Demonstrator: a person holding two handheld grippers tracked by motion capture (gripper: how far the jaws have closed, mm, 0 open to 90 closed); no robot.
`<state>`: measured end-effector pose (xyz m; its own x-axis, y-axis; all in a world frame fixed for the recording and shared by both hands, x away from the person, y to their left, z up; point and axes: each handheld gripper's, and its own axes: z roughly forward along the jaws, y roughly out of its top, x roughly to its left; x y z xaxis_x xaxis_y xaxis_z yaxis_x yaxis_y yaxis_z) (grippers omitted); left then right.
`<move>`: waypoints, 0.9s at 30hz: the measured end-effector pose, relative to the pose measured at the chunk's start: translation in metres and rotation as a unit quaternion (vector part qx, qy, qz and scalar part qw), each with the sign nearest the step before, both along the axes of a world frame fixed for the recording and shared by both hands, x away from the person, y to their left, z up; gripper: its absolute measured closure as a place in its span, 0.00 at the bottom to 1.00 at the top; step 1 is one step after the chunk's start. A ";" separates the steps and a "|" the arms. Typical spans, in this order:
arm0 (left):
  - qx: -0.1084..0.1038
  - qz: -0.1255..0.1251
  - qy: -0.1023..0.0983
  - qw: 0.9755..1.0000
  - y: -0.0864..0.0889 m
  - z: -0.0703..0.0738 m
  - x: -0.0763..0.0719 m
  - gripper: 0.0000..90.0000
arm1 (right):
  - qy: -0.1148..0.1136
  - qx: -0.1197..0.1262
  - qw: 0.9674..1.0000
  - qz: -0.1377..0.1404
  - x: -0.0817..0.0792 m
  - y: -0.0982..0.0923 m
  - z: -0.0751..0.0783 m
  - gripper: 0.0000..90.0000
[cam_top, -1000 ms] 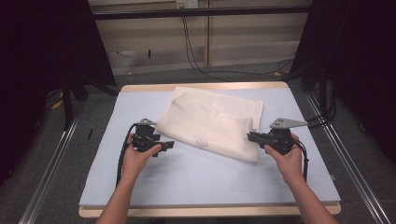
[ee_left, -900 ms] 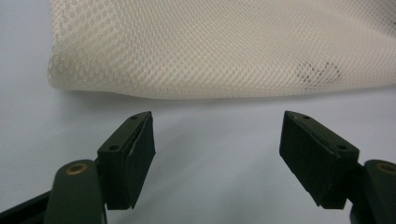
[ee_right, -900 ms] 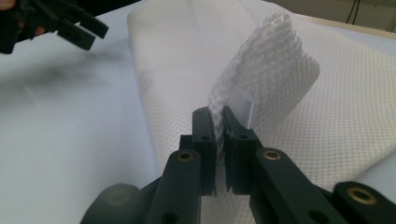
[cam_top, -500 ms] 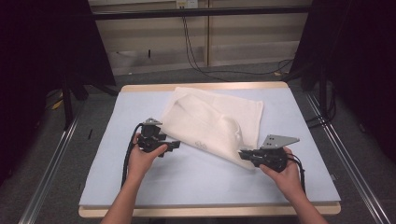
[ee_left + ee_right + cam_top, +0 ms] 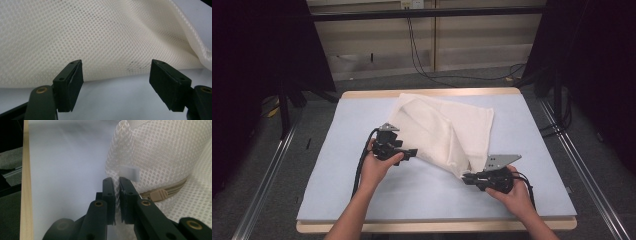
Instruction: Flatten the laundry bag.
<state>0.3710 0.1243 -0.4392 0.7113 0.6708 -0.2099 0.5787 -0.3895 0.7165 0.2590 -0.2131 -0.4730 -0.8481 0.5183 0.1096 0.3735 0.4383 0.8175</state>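
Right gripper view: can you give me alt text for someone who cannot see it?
The right hand-held gripper has its two black jaws pinched shut on the edge of a cream mesh laundry bag. Just right of the jaws lie the bag's tan zipper pull and a small white tag. The pale blue table mat stretches left to a wooden table edge.

Cream mesh-cloth bag (image 5: 160, 152) – perforated, matt – on a smooth pale-blue mat (image 5: 362, 125) edged in light wood.
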 end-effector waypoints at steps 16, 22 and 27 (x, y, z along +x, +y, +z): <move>0.053 -0.023 -0.010 0.998 -0.046 -0.018 0.027 0.46 | 0.015 -0.015 1.000 0.017 -0.004 0.003 -0.005 0.93; 0.075 -0.046 0.009 0.996 -0.052 -0.028 0.029 0.90 | 0.017 -0.015 1.000 0.018 -0.003 0.003 -0.005 0.93; 0.066 -0.048 0.026 0.996 -0.051 -0.022 0.025 1.00 | 0.020 -0.016 1.000 0.015 -0.004 0.003 -0.006 0.93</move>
